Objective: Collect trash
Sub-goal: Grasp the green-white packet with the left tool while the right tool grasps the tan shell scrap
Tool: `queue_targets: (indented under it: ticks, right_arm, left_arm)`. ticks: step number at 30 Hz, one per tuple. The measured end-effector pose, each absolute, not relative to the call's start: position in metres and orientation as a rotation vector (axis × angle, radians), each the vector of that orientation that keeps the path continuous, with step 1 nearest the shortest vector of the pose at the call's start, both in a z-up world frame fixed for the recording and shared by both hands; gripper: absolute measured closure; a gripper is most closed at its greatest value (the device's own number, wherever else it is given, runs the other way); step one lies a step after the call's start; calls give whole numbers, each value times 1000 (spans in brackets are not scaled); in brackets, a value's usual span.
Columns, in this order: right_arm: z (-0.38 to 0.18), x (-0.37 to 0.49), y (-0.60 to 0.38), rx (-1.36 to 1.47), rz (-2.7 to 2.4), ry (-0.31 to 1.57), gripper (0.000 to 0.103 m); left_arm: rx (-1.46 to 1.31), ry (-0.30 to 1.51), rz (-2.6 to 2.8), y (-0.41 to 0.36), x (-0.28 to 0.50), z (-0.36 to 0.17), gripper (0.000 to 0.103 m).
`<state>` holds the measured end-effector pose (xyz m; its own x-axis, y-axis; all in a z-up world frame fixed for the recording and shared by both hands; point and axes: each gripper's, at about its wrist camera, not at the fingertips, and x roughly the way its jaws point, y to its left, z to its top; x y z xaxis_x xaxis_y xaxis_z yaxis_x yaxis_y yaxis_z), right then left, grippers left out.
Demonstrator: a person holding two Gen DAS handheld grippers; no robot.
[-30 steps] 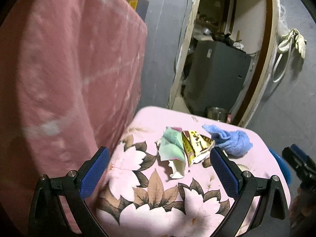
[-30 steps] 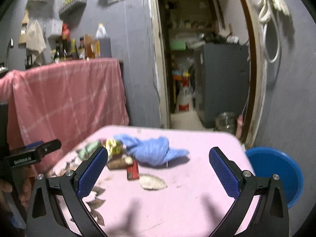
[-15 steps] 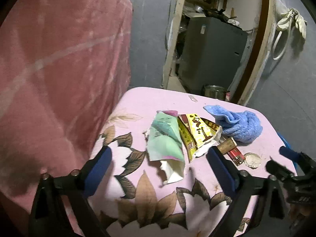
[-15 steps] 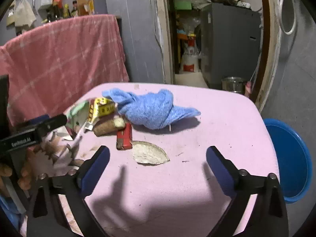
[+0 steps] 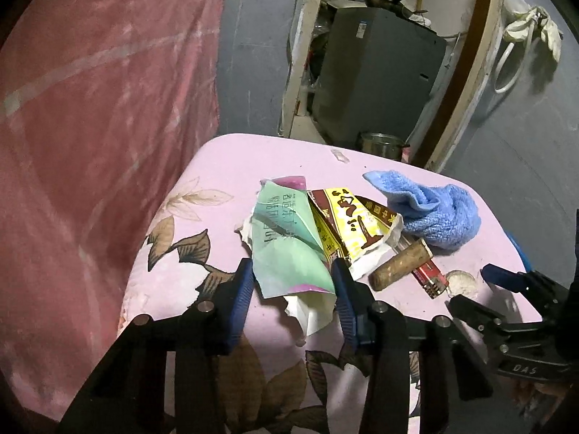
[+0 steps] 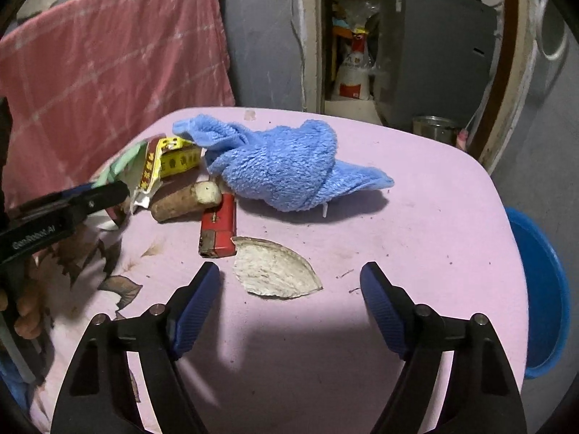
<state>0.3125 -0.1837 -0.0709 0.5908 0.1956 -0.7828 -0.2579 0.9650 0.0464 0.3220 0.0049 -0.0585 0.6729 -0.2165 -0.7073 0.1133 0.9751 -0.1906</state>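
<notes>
Trash lies on a pink floral tablecloth (image 5: 217,166). My left gripper (image 5: 293,298) has its jaws half closed around the near end of a green wrapper (image 5: 286,249); whether the pads press on it is unclear. Beside it lie a yellow-red wrapper (image 5: 354,220), a brown stub (image 5: 398,269), a red box (image 6: 219,229) and a pale shell-like shard (image 6: 275,271). My right gripper (image 6: 289,307) is open, jaws either side of the shard's near edge, just in front of it.
A blue towel (image 6: 286,166) lies behind the trash. A blue bin (image 6: 542,296) stands off the table's right edge. A pink cloth-covered counter (image 6: 108,61) is at the left, an open doorway (image 6: 398,36) behind.
My left gripper has moved forward and narrowed around the green wrapper. My right gripper has moved down and forward to the shard, its jaws closer together.
</notes>
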Motion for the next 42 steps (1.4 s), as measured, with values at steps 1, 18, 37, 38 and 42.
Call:
queue_targets:
  ticks: [1,18,37,38,42]
  right_arm:
    - [-71,313,-183,-81,267,902,27]
    - [-69,304,-185,-84,320,867,58]
    - [-27,239,-208,-5,286,594,59]
    - [-23,235,-211,0,281,575,59]
    - [-8,221,-225,19,244,507,59]
  left_arm:
    - [-141,815,-186,6,322,-59,68]
    - [-196,811,-177,4,288,-55,81]
    - [-202,669,-241,-29,227,-32,86]
    - [-202,654,-250,-33,225,-29,86]
    - [-202,578,-275,-46,218,-14,86]
